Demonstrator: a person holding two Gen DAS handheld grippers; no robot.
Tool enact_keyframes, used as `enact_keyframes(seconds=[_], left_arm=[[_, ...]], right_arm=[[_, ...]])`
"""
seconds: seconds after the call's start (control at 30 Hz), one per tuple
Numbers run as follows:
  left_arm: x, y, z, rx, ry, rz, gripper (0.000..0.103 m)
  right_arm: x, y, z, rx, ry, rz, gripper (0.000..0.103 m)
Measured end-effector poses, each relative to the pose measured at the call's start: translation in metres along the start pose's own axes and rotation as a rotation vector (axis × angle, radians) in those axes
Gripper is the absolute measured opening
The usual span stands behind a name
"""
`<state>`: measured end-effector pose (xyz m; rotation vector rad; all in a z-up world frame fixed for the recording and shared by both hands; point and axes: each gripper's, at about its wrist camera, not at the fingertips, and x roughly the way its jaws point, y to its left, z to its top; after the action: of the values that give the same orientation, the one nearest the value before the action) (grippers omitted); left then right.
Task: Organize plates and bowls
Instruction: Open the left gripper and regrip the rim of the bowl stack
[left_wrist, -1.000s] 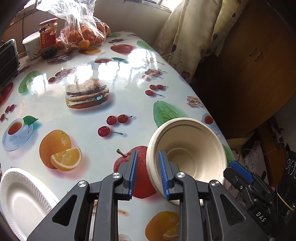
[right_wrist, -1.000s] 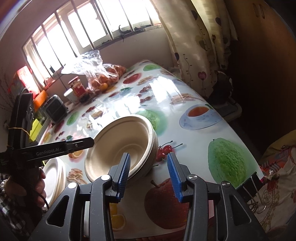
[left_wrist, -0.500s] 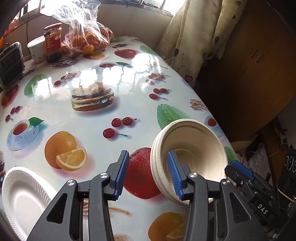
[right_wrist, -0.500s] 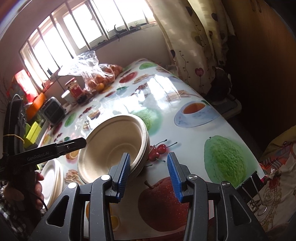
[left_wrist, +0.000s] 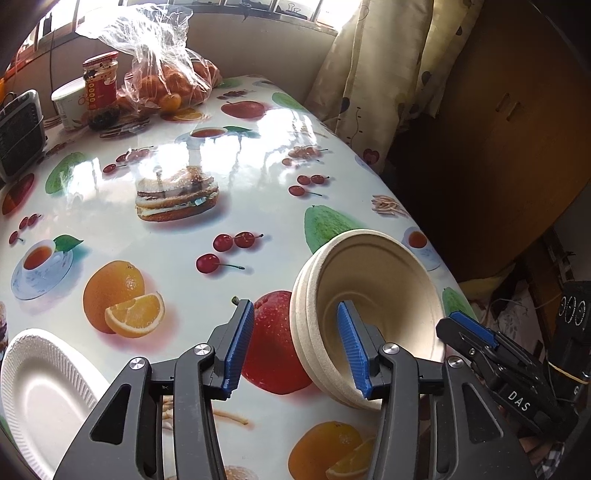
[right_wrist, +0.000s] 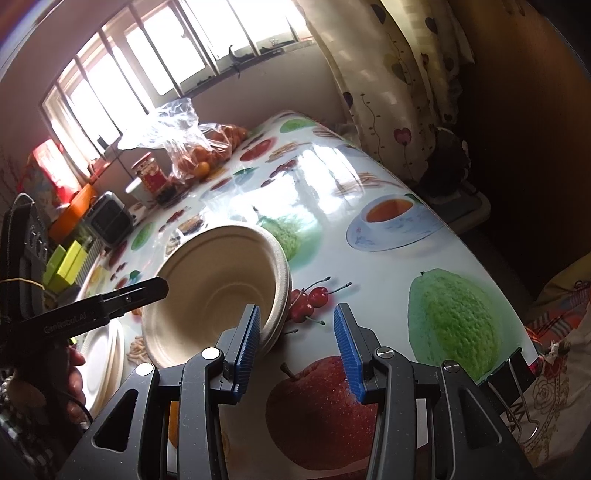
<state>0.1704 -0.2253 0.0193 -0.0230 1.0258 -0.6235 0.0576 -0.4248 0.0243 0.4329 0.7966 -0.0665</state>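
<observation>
A stack of beige paper bowls (left_wrist: 369, 295) lies tilted on the fruit-print tablecloth (left_wrist: 221, 155) near its right edge. My left gripper (left_wrist: 295, 350) is open, its jaws wide on either side of the stack's near rim, one pad inside the bowl. My right gripper (right_wrist: 295, 347) is open; the bowl stack (right_wrist: 214, 288) is just left of its left pad. White paper plates lie at the lower left in the left wrist view (left_wrist: 40, 398) and show in the right wrist view (right_wrist: 103, 354).
A bag of oranges (left_wrist: 166, 81), a red jar (left_wrist: 99, 88), a white cup (left_wrist: 68, 103) and a small black device (left_wrist: 18, 129) stand at the far end. A curtain (left_wrist: 376, 74) and a dark cabinet (left_wrist: 498, 147) lie right of the table.
My left gripper opened from a grip on the bowl rim to wide open. The bowl stack stays tilted on the table. My right gripper stayed open.
</observation>
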Motion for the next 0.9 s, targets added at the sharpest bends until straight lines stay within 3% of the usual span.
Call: enact_keyframes(seconds=[0.3, 0.7, 0.9], left_arm=[[0.005, -0.004, -0.005, 0.000, 0.018, -0.037, 0.048], [0.012, -0.006, -0.005, 0.007, 0.032, -0.020, 0.048], [0.014, -0.008, -0.005, 0.017, 0.036, -0.013, 0.037]], right_arm=[[0.007, 0.001, 0.002, -0.005, 0.019, 0.027, 0.041], [0.015, 0.008, 0.003, -0.026, 0.045, 0.046, 0.039], [0.016, 0.009, 0.004, -0.028, 0.046, 0.052, 0.033]])
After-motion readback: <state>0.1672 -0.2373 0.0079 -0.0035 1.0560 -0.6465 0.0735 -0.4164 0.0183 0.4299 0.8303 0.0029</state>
